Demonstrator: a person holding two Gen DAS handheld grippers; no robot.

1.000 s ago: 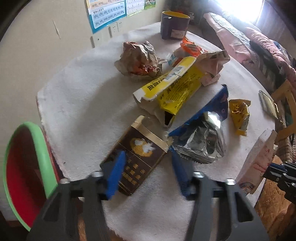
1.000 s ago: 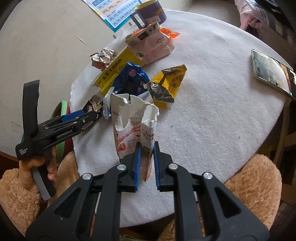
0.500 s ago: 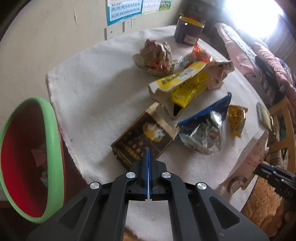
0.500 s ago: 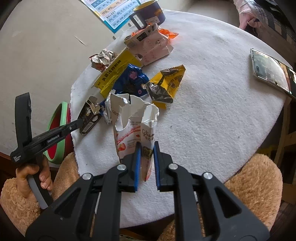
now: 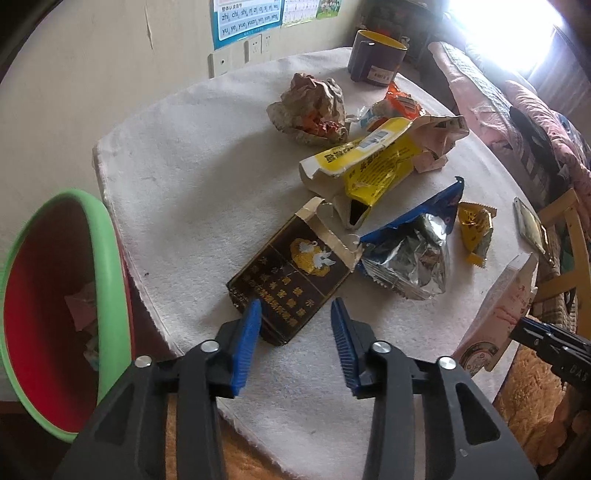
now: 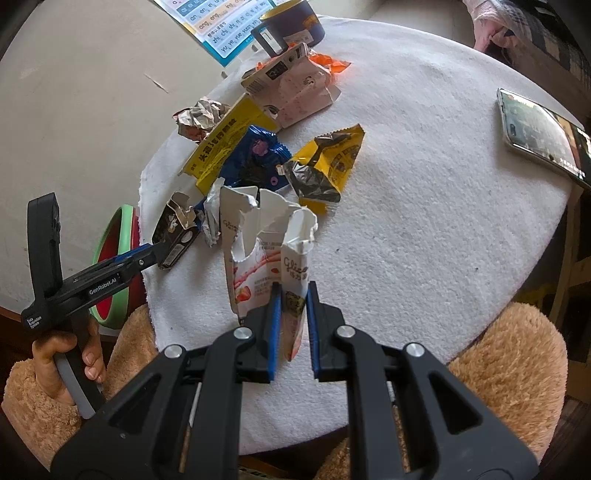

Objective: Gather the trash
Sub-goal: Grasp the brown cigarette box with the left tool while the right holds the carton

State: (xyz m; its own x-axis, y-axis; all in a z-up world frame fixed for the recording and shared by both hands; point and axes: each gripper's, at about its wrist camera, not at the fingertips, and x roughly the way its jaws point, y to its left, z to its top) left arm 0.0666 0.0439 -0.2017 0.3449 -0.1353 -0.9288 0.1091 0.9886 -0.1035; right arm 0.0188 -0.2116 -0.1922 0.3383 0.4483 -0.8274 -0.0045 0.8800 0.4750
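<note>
- Nearest, at the table's near edge: torn pink-and-white snack box (image 6: pixel 271 254), upright, top ripped open in jagged white flaps, strawberry print low on its front; also seen at the right edge of the left wrist view (image 5: pixel 496 317).
- Clamped on that box at its lower corner: right gripper (image 6: pixel 291 325), blue pads pressed against the cardboard on both sides.
- Just left of it: flattened dark cigarette box (image 5: pixel 291 277), gold emblem and gold characters on the face, torn pale flap at the far end, lying flat near the cloth's edge.
- Straddling the near end of the dark box: left gripper (image 5: pixel 295 332), jaws just opened and standing apart, left pad at the box's near corner, right pad clear of it over bare cloth.
- Beside the dark box: blue foil bag (image 5: pixel 413 243), silver lining showing; small yellow wrapper (image 5: pixel 476 229) just past it.
- Farther back: yellow carton (image 5: pixel 365 166), crumpled brown wrapper (image 5: pixel 310 109), orange wrapper (image 5: pixel 402 105), all close together.
- Beneath everything: round table (image 5: pixel 192 177) under a white towelling cloth.
- At the far rim: dark mug (image 5: pixel 376 57) with yellow inside; at the right rim: phone (image 6: pixel 539 136), lying flat.
- Left of the table, lower: green-rimmed red bin (image 5: pixel 55 306) with scraps inside.
- Behind: beige wall, pinyin chart (image 5: pixel 245 20), wall sockets; bright window and pink bedding to the right.
- Around the handle of the left tool: hand (image 6: pixel 62 362) in a tan fleece sleeve.
</note>
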